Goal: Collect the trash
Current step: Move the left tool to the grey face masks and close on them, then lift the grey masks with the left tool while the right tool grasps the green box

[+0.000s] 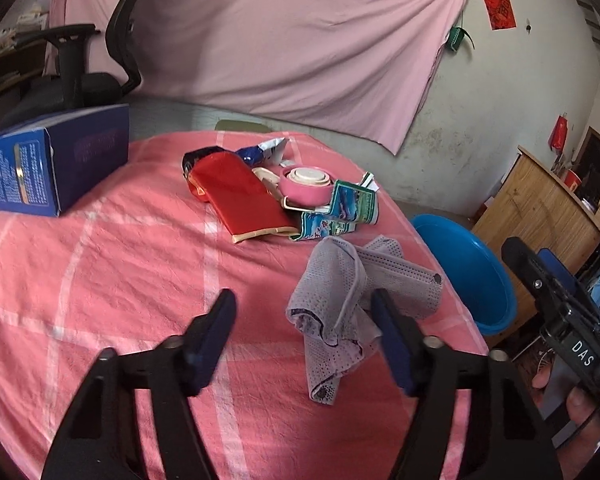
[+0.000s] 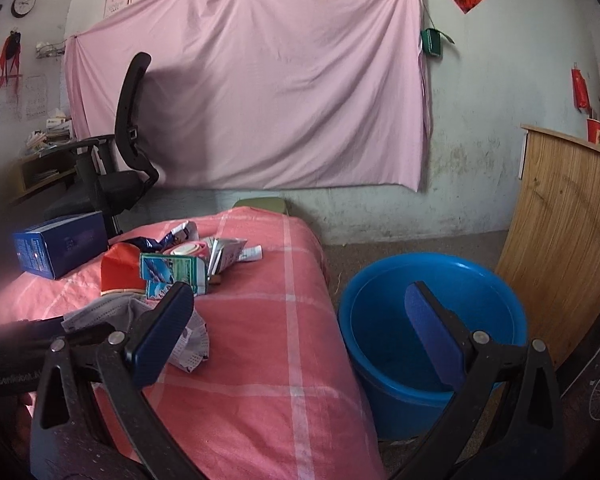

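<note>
Crumpled grey face masks (image 1: pixel 342 300) lie on the pink checked table (image 1: pixel 120 264), just ahead of my open left gripper (image 1: pixel 304 308); its right finger touches them. Behind them lies a trash pile: a red packet (image 1: pixel 240 196), a green-blue carton (image 1: pixel 348 208), a pink tape roll (image 1: pixel 306 184) and a blue-white wrapper (image 1: pixel 266 150). My right gripper (image 2: pixel 296 312) is open and empty, near the table's right edge and over the blue basin (image 2: pixel 432 320). The masks (image 2: pixel 112 312) and carton (image 2: pixel 174 272) show left of it.
A dark blue box (image 1: pixel 40 168) stands at the table's far left. A black office chair (image 2: pixel 112 168) is behind the table, before a pink sheet on the wall. A wooden cabinet (image 2: pixel 560 248) stands right of the basin. The right gripper's body (image 1: pixel 560 320) shows in the left wrist view.
</note>
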Demonstrator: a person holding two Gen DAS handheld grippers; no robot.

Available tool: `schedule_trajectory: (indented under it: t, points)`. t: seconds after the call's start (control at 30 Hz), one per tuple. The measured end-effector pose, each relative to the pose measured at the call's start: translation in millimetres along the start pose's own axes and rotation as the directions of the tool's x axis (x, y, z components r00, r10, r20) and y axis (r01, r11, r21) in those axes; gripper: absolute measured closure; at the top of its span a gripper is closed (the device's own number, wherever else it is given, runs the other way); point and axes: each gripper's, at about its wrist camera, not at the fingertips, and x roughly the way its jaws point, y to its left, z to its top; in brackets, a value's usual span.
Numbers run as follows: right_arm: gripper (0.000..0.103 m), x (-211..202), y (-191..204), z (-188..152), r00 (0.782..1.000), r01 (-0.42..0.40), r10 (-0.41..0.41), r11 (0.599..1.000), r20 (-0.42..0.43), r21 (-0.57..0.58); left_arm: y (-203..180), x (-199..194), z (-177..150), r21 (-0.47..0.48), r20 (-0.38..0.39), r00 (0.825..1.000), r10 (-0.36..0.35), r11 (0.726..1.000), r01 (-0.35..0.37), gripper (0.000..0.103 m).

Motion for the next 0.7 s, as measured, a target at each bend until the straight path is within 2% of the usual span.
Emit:
schedule_trajectory:
  t: [0.03, 0.17, 0.27, 0.5, 0.63, 0.7]
  points:
    - [0.0, 3, 0, 1, 1.0, 0.0, 0.0, 1.0, -0.007, -0.001, 1, 3, 1, -0.007, -0.01, 1.0, -0.003, 1.0, 0.003, 0.058]
    - [0.0, 10, 3, 2, 0.999, -0.004, 0.003, 1.0, -0.036, -0.015, 5, 7, 1, -0.02, -0.036, 0.999, -0.036, 0.999, 0.035, 0.091]
    - [0.0, 16, 8, 3, 0.999, -0.004, 0.003, 1.0, -0.053, -0.029, 8, 0, 2, -0.023, -0.015, 0.999, -0.033, 0.999, 0.032, 0.101]
    - [0.0, 31, 25, 5, 0.993, -0.009, 0.001, 0.997, -0.116, -0.072, 39, -27, 4, -0.115, 0.079, 0.996, 0.049, 0.993, -0.04, 0.102]
    - [0.0, 42, 40, 5, 0.987, -0.029, 0.011, 0.993, -0.159, -0.112, 58, -41, 7, -0.169, 0.136, 0.981, 0.136, 0.979, -0.113, 0.102]
    - [0.0, 51, 49, 6, 0.979, -0.068, 0.043, 0.991, -0.197, -0.119, 64, -45, 9, -0.194, 0.157, 0.973, 0.169, 0.971, -0.138, 0.102]
